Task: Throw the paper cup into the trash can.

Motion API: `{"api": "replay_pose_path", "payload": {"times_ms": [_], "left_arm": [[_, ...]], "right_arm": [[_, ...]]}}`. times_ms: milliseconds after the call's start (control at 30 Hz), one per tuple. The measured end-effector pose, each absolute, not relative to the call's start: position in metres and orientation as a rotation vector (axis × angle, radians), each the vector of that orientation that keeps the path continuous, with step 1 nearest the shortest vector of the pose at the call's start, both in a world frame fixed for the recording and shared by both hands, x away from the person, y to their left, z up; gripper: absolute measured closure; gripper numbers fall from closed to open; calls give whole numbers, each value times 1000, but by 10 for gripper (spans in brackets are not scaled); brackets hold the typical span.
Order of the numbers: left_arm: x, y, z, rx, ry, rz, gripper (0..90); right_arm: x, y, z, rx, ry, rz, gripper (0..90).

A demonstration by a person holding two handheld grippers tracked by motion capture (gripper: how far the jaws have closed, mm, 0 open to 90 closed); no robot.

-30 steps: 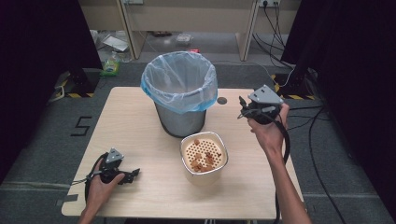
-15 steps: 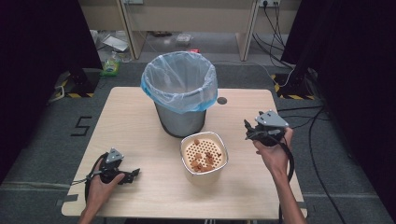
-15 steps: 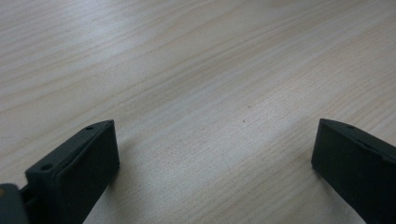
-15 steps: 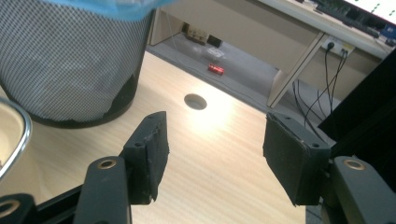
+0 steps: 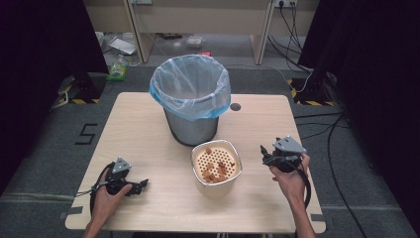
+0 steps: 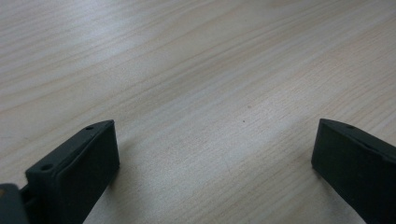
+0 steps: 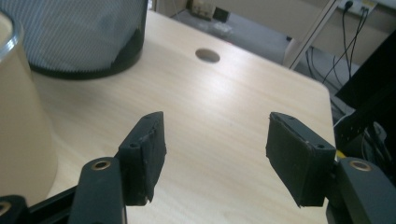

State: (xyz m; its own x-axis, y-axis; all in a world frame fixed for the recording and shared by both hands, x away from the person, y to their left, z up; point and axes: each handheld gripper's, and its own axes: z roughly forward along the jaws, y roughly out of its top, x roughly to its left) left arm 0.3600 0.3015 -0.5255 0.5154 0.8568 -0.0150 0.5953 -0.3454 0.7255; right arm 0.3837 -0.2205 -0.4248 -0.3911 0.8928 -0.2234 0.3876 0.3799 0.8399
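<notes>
The left gripper (image 5: 139, 185) is resting low over the wooden table (image 5: 148, 129) near its front left corner, jaws spread wide with nothing between them; in the left gripper view the jaws are framing bare wood only. The lined trash bin (image 5: 190, 101) is standing toward the middle of the table's far half, and the cream strainer basket (image 5: 216, 167) holding brown scraps (image 5: 216, 170) is sitting just in front of it, close to the front edge and slightly right of centre. The right gripper (image 5: 265, 156) is hovering near the right edge, jaws spread and empty, pointing toward the far side rather than at the basket. In the right gripper view the basket wall (image 7: 21, 116) is lying to the left of the jaws. Judged from this, the right gripper is the nearer one and would need to turn left to reach the basket.
</notes>
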Motion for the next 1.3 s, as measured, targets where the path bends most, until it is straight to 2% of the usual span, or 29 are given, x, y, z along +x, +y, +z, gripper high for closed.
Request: {"api": "replay_pose_path", "payload": {"times_ms": [400,1067,1300], "left_arm": [[359,301,-526,2068,1180,487,0],[358,301,-526,2069,1178,487,0],[358,301,-526,2070,1178,487,0]], "right_arm": [[369,-224,-468,1183,2042,905,367],[366,-220,-505,1259,2219,794,319],[364,-225,-514,1339,2172,941,289]]}}
